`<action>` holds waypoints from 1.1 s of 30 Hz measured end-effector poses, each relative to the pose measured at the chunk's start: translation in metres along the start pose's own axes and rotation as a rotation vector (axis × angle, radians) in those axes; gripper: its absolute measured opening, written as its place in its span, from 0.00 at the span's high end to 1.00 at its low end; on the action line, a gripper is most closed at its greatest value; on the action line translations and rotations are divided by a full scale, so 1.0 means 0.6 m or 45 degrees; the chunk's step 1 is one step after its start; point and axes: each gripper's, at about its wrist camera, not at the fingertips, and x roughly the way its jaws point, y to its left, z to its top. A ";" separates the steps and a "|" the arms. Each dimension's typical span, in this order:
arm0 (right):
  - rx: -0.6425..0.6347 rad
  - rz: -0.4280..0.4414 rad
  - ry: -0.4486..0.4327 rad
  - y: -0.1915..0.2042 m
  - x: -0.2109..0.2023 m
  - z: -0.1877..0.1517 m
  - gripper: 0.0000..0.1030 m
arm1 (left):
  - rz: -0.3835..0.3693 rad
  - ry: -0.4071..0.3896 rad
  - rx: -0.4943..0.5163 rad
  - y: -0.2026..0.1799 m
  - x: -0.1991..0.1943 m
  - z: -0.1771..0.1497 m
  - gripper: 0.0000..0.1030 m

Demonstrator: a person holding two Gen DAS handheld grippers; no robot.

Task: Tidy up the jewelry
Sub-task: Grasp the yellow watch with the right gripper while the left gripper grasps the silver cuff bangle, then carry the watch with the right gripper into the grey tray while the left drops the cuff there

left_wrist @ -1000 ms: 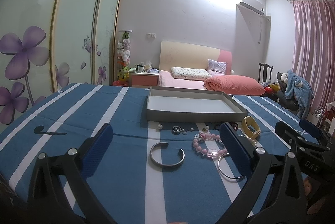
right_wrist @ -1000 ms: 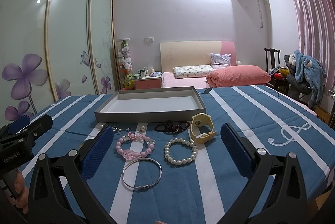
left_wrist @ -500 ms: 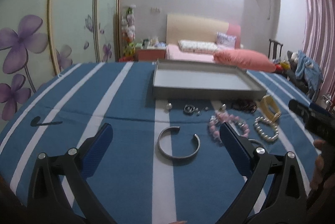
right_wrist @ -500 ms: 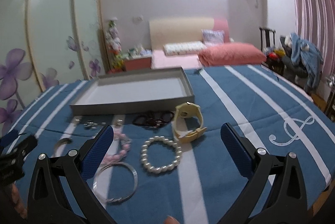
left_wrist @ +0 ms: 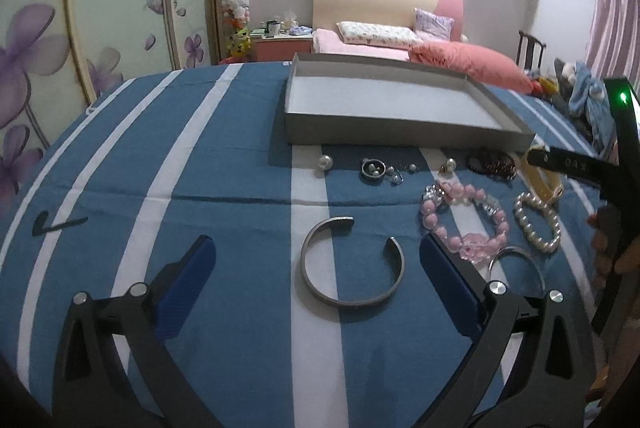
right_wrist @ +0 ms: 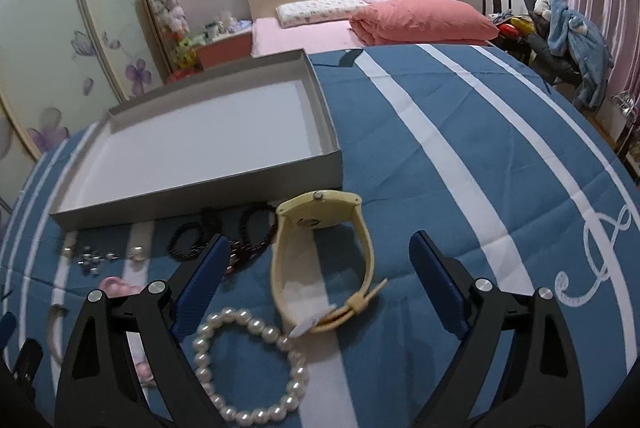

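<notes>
my right gripper hanging wide, nothing pinched, jaws just easing inward around yellow watch. watch standing on edge between my pads, strap loop running near to far, face at far end toward grey tray. pearl bracelet lying nearer, just left of watch. my left gripper spread wide, empty, silver cuff lying flat between its pads, gap facing away. judging right nearer its grab; tray sitting just beyond, nothing in it yet.
</notes>
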 end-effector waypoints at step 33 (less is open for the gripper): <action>0.059 0.098 0.046 -0.013 0.017 -0.002 0.59 | -0.087 0.201 0.190 -0.035 0.069 0.011 0.37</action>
